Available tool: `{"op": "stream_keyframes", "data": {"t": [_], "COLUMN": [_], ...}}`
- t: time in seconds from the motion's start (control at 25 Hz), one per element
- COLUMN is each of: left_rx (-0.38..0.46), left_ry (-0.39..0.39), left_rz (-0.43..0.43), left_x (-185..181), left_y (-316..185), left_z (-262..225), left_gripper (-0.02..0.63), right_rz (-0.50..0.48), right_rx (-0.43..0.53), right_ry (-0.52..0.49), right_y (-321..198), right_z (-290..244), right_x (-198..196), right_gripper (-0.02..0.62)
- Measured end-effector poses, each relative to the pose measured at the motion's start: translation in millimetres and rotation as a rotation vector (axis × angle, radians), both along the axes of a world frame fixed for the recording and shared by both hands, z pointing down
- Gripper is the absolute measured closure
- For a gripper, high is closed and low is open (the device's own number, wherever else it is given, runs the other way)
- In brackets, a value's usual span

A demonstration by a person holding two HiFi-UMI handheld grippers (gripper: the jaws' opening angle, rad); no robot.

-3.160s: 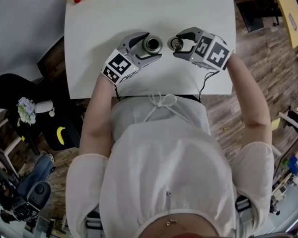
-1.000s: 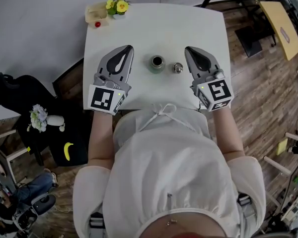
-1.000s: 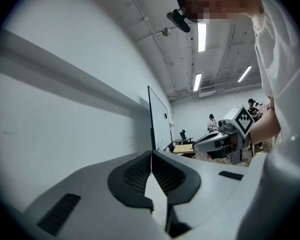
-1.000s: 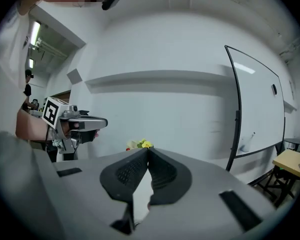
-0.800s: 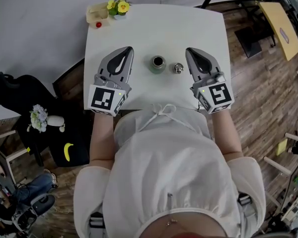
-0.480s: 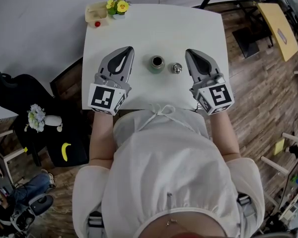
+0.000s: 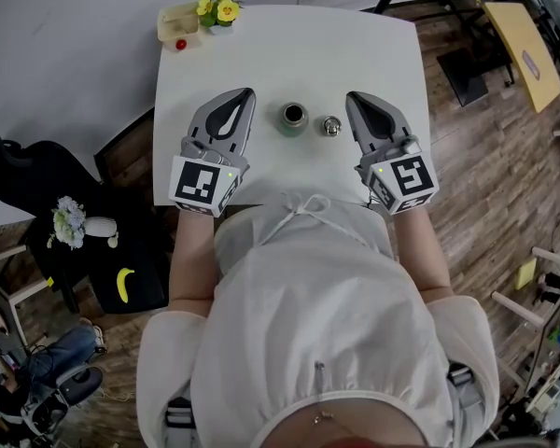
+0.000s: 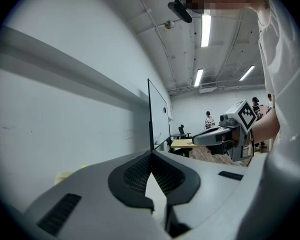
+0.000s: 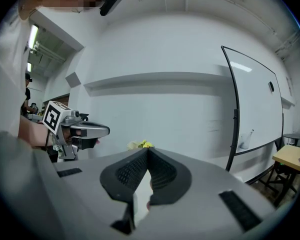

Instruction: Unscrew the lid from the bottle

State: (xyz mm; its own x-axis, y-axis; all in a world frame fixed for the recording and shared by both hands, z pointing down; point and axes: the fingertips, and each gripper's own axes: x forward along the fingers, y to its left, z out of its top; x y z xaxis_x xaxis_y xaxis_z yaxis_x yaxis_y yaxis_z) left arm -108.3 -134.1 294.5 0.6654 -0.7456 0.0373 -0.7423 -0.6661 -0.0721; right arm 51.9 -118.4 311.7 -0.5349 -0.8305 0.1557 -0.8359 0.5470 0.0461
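The lid (image 7: 330, 126) sits just right of the open bottle (image 7: 292, 116) mid-frame, and your left gripper (image 7: 246, 93) and right gripper (image 7: 352, 97) flank them, clenched on nothing, so the job looks finished.

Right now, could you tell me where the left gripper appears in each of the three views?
Head view: the left gripper is at centre left over the white table, left of the bottle.
Left gripper view: the left gripper itself fills the lower foreground, shut.
Right gripper view: the left gripper sits mid-left, pointing rightward, with its marker cube behind.
Shared landmark: the right gripper, seen in all three views.
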Motion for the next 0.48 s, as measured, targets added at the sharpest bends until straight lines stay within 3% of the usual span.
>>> {"op": "stream_keyframes", "data": {"t": [0.48], "left_rx": [-0.02], "left_ry": [-0.021], "left_rz": [-0.014], "left_x": [-3.5], "left_y": [-2.4], "left_z": [0.7], "left_gripper": [0.588], "right_rz": [0.014], "right_rx": [-0.015], "right_ry": [0.009], "right_y": [-7.1], "right_z": [5.0], "right_x": [2.4], "right_gripper": [0.595]}}
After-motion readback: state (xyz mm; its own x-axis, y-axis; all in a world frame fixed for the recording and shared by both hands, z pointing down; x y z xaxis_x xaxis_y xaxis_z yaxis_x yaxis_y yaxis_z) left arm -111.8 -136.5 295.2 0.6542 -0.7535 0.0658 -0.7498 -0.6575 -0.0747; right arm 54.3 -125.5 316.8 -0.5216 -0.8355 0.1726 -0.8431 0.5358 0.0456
